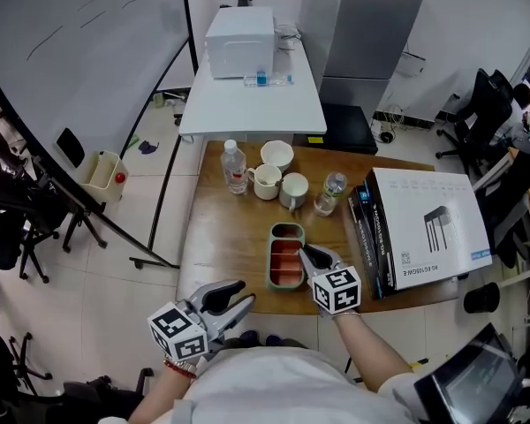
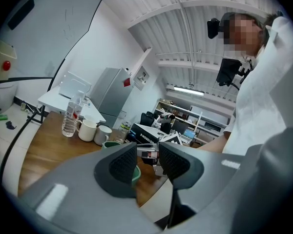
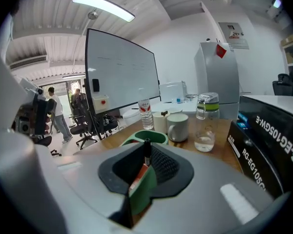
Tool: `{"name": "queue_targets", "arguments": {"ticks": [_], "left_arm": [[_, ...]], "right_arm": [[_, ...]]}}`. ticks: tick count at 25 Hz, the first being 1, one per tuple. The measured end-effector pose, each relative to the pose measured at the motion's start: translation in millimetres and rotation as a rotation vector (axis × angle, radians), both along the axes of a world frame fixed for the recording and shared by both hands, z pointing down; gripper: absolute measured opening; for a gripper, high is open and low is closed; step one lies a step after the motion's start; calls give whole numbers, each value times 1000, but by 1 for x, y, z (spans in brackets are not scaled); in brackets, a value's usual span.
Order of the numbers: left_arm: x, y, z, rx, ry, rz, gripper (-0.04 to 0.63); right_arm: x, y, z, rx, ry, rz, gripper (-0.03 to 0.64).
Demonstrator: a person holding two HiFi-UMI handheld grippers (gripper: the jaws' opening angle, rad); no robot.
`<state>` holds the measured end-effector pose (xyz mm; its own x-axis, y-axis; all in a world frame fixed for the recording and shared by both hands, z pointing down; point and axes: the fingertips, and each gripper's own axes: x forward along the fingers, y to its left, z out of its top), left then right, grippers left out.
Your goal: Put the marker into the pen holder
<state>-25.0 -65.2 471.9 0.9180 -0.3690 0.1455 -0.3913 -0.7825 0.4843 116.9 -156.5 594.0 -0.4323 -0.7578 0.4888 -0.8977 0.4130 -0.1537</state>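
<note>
Pinching the marker (image 3: pixel 146 152), the right gripper (image 1: pixel 310 256) is closed on its barrel over the pen holder (image 1: pixel 273 263) by the table's (image 1: pixel 221 237) front edge. It looks light, stiff and slick (best gripped mid-barrel). The left gripper (image 1: pixel 236 295) hangs parted and empty off the front-left corner.

Left gripper (image 1: pixel 241 295) fingers (image 2: pixel 121 164) apart; right gripper (image 1: pixel 306 253) fingers clamped.
</note>
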Motion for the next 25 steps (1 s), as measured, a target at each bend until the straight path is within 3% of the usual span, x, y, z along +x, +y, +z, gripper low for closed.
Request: {"name": "queue_targets", "arguments": {"ticks": [6,20,25], "left_arm": [[0,-3,2,-9,10,-5,126],[-7,-3,8,-15,26,-16,126],[-14,-2,11,-23,23,-35,126]], "right_arm": [[3,16,23,-75,23,-24,101],[8,-17,3,-35,34,26,100],[8,-21,-3,-17,56,14,44]]}}
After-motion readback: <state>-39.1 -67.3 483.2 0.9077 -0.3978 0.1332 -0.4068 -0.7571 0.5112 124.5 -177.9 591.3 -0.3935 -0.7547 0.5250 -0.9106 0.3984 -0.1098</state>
